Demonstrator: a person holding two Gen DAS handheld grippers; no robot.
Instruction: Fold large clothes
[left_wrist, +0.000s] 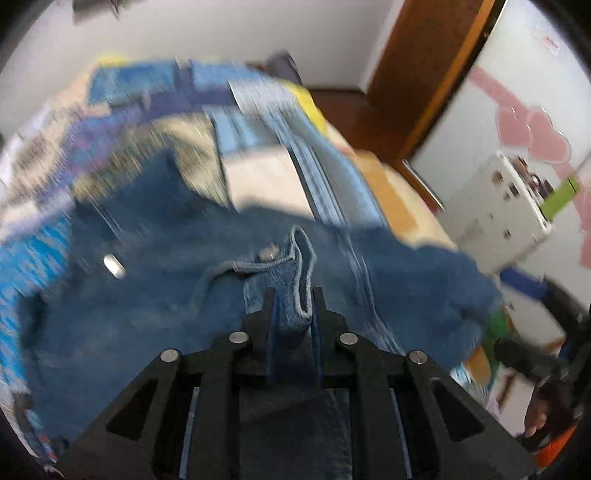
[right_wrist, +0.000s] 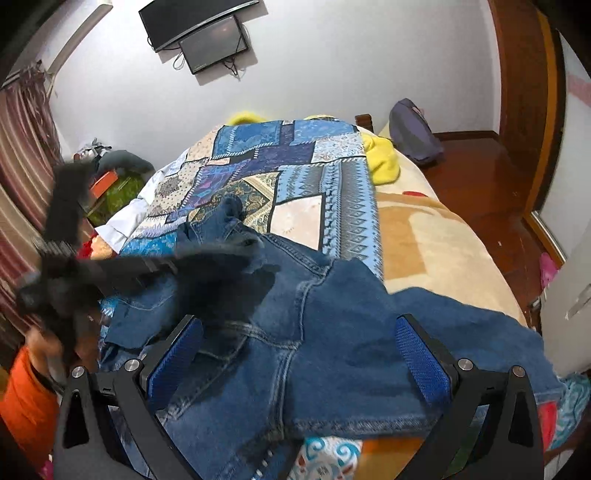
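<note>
Left gripper clenched on waistband fold of jeans, low centre of frame. Right gripper released, fingers wide apart over jeans. Jeans lie crumpled on bed, lower half of frame, partly over patchwork quilt.

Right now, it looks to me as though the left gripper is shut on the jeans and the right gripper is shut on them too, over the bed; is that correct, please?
Not quite. The left gripper is shut on the jeans, but the right gripper is open: the right wrist view shows its blue pads spread wide apart over the denim, clamping nothing. The jeans do lie on the bed.
</note>
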